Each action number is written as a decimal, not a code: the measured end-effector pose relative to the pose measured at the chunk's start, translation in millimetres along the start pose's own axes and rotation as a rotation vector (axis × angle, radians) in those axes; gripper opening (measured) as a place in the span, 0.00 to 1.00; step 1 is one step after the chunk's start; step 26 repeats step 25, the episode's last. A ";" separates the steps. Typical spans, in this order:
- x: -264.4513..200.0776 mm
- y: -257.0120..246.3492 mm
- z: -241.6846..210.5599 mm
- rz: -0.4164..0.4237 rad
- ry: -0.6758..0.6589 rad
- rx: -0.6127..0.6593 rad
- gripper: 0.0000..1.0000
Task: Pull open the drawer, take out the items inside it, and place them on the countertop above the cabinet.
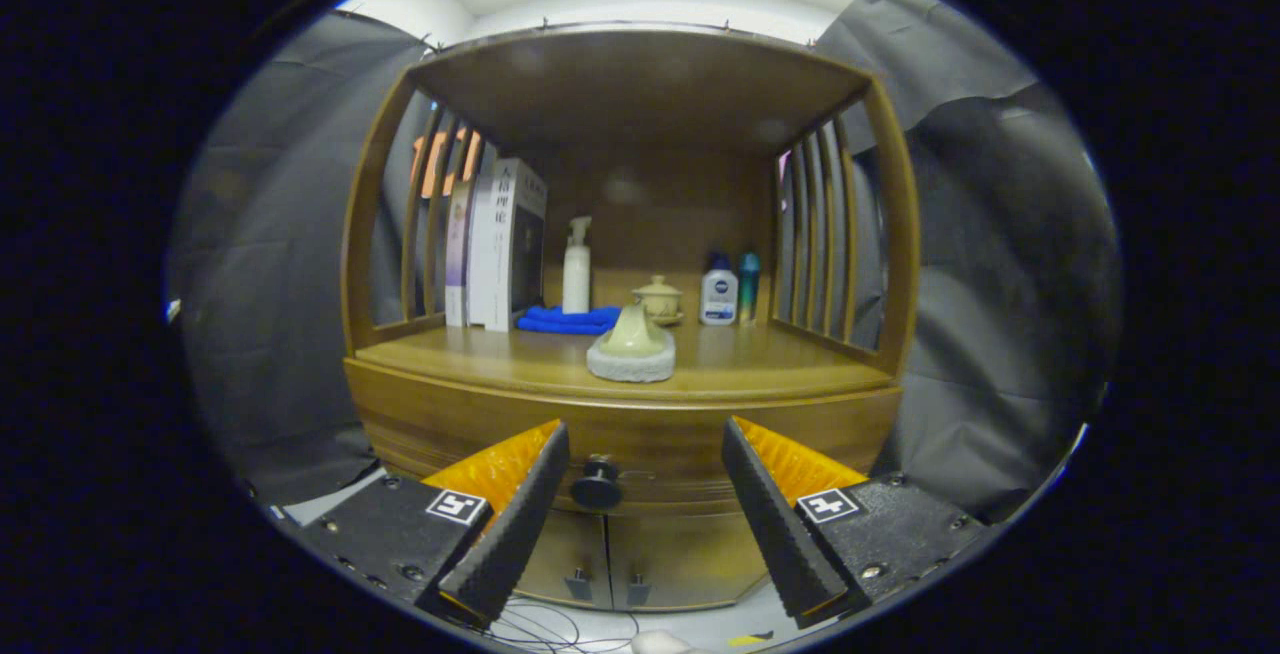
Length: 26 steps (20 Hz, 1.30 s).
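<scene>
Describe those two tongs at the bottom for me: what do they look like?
The tongs are two wedge-shaped fingers with ribbed, textured inner faces. Each is mounted on a flat dark block held with screws, and each block carries a small square black-and-white marker. Thin cables trail on the floor beneath.

the gripper point(645, 434) is held level and pointed straight ahead. its fingers point(520, 514) are spread wide apart, and nothing is gripped between them.
</scene>
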<state>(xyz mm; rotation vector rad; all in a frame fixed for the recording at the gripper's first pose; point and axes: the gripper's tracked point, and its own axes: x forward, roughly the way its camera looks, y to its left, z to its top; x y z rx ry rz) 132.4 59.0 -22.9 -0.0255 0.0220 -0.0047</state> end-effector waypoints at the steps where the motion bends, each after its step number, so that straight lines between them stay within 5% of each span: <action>1: -16.2 -5.6 8.2 0.000 -0.021 -0.009 0.98; 10: -119.1 -47.7 19.9 -0.025 -0.049 0.044 0.98; 26: -126.2 -71.1 5.9 -0.048 -0.056 0.076 0.98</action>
